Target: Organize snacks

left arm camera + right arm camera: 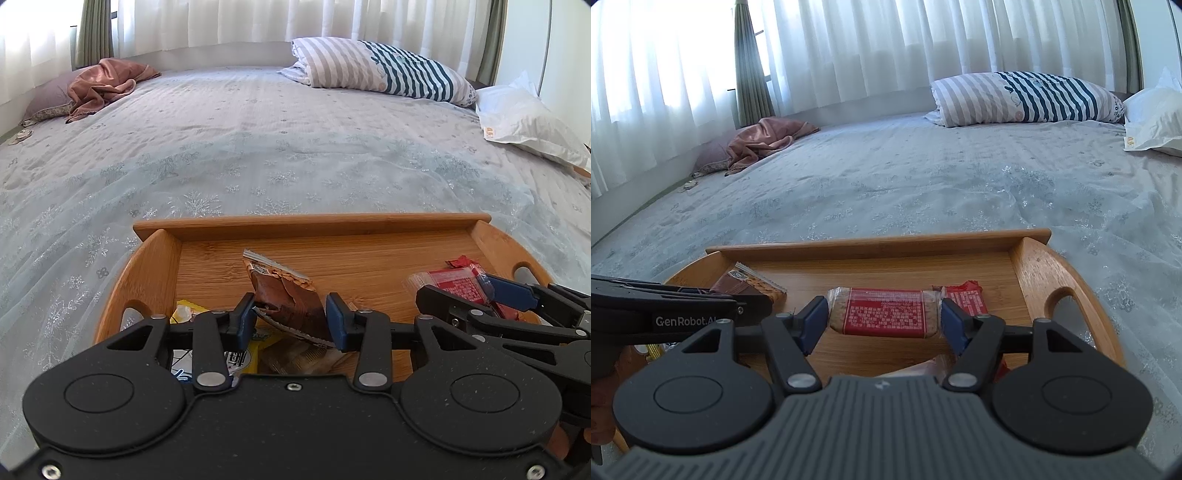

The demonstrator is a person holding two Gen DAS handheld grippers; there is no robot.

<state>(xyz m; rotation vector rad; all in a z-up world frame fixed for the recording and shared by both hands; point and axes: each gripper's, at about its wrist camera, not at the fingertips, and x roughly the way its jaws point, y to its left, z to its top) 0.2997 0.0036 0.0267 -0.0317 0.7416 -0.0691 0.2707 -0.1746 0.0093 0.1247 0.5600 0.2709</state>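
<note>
Right wrist view: my right tool (pixel 884 321) brackets a red-labelled snack bar (pixel 884 313) lying on the bamboo tray (pixel 1038 273), which rests on the bed (pixel 923 177). The bar's long axis runs crosswise, straight from one blue pad to the other, so the pads meet its two short ends; they look to be touching the wrapper, though how firmly I am pinching I cannot tell. A second red packet (pixel 964 297) lies just beyond the bar, to its right.

On the left wrist view, my left tool (pixel 290 319) stands spread around a crumpled brown wrapper (pixel 286 295) near the tray's middle, pads at either flank, its gap wider than the packet. Yellow packets (pixel 188 312) sit below, partly hidden by the tool.

My right hand is plainly the nearer to the red bar, my left to the brown wrapper. By my judgement the coming lift turns on that end-to-end hold: gripped along its length, the bar may bow or slip.
</note>
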